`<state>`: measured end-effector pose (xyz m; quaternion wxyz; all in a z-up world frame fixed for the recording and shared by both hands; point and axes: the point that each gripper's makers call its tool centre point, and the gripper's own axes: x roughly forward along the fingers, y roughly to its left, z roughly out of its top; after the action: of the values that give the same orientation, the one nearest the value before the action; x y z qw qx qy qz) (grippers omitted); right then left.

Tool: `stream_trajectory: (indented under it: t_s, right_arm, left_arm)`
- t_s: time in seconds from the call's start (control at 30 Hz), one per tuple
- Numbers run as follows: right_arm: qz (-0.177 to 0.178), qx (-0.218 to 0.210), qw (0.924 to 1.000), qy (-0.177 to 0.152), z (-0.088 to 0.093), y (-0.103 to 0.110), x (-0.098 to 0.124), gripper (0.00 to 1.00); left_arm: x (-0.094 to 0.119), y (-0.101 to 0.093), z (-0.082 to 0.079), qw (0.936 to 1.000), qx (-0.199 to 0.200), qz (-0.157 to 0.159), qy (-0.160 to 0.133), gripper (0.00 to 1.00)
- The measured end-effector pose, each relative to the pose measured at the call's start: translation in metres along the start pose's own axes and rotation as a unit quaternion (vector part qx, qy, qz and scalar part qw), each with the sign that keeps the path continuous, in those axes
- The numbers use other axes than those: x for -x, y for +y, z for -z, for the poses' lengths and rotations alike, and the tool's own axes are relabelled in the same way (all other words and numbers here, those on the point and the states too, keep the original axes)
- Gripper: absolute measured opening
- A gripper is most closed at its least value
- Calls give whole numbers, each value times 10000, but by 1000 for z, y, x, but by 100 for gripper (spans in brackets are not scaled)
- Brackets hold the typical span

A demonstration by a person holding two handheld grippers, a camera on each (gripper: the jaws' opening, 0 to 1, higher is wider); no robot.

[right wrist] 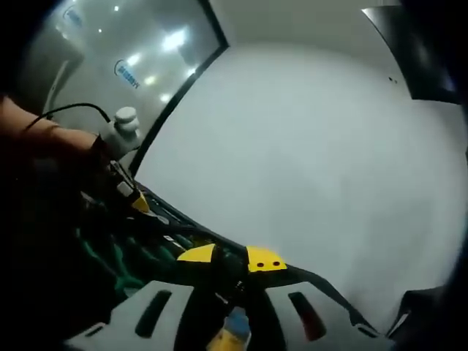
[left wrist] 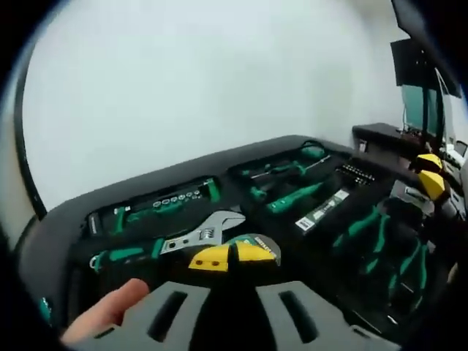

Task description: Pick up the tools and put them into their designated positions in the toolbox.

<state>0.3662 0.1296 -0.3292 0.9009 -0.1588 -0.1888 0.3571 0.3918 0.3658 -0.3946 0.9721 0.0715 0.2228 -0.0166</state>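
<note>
Placing step in hand. Left gripper (left wrist: 232, 257) low over toolbox (left wrist: 66, 219), fingers narrow, nothing visibly held, just beside adjustable wrench (left wrist: 197, 238) seated in its slot. Right gripper (right wrist: 230, 257) fingers closed on small blue-yellow tool (right wrist: 232, 329). Next, probably: find matching recess, lower in.

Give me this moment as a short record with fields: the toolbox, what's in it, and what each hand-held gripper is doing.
toolbox: black toolbox open on a white table
tools in slots: adjustable wrench, green-handled screwdrivers, socket row, pliers
left hand-held gripper: yellow tips nearly together over the wrench head; grip on it unclear
right hand-held gripper: over the toolbox edge, tips close together, something dark between them, not identifiable
person: a fingertip by the left hand-held gripper
</note>
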Motion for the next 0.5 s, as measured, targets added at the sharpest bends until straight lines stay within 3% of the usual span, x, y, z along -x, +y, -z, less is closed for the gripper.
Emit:
stream_trajectory:
  t_s: [0.23,0.5]
  right_arm:
    - [-38,22,10000,3,0,2,-1,12]
    - [-48,85,10000,10,0,1,0,12]
  left_arm:
    - [-4,-11,5,9994,-348,-11,47,2]
    - [-4,-7,7,9998,-184,-46,-80,0]
